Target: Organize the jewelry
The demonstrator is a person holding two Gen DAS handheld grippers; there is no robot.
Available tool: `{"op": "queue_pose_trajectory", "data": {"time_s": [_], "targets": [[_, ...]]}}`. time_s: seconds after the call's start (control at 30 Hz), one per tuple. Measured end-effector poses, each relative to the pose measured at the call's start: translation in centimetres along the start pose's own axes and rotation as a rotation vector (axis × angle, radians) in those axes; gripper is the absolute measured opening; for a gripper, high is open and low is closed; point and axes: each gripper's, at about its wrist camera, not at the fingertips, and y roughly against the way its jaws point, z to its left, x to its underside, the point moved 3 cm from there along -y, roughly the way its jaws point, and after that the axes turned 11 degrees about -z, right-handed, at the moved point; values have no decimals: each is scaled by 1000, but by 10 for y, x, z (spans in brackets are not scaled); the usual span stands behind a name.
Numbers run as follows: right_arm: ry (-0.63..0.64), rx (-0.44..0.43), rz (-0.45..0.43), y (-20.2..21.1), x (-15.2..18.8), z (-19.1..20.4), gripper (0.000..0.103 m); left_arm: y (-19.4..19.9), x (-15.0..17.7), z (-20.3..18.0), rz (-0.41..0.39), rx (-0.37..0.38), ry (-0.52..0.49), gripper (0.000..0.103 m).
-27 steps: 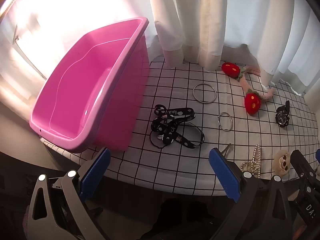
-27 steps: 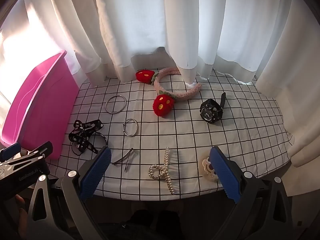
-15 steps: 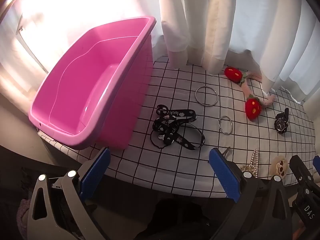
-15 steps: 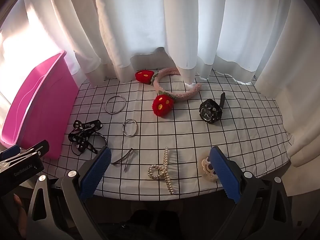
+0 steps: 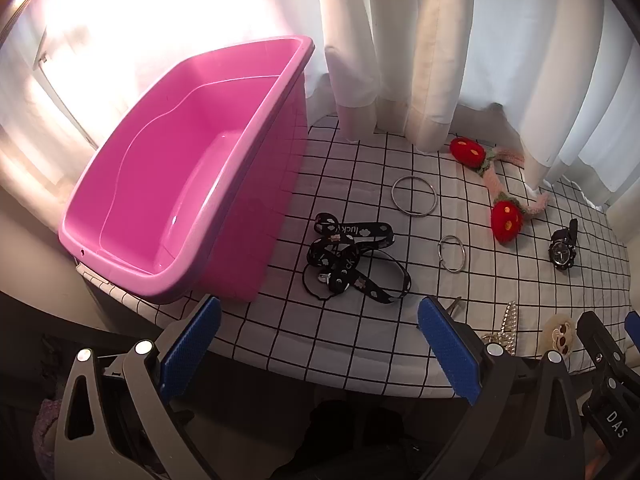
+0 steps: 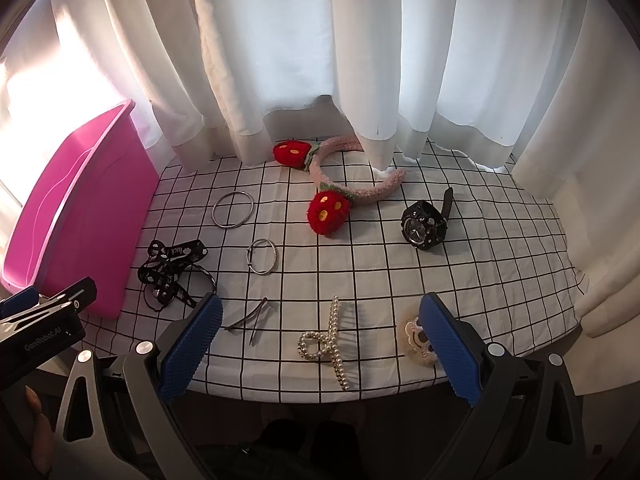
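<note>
While my left tongs point(image 5: 318, 342) hang wide open and empty, the black ribbon choker point(image 5: 352, 258) lies beside the pink tub point(image 5: 188, 184): limp, light; pinch the bunched middle. Right view: right tongs point(image 6: 320, 344) wide, empty, over the pearl clip point(image 6: 326, 342); rigid, slippery.

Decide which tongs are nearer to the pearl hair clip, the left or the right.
Right. The right tongs are open just in front of the pearl hair clip; the left tongs are open further left, facing the black ribbon, with the clip off to their right.
</note>
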Motion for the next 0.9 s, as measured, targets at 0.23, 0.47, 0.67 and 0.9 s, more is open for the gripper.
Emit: {"op": "queue_pose_trajectory", "data": {"time_s": [0.23, 0.47, 0.67, 0.9], "targets": [[0, -5, 2, -4, 0, 1, 94, -2, 0, 2, 9, 0, -2, 97], [14, 3, 0, -2, 1, 3, 94, -2, 2, 3, 8, 2, -4, 97], [13, 2, 1, -2, 1, 2, 94, -2, 4, 3, 6, 4, -7, 97], [10, -1, 3, -3, 0, 2, 94, -1, 3, 3, 5, 3, -7, 97]]}}
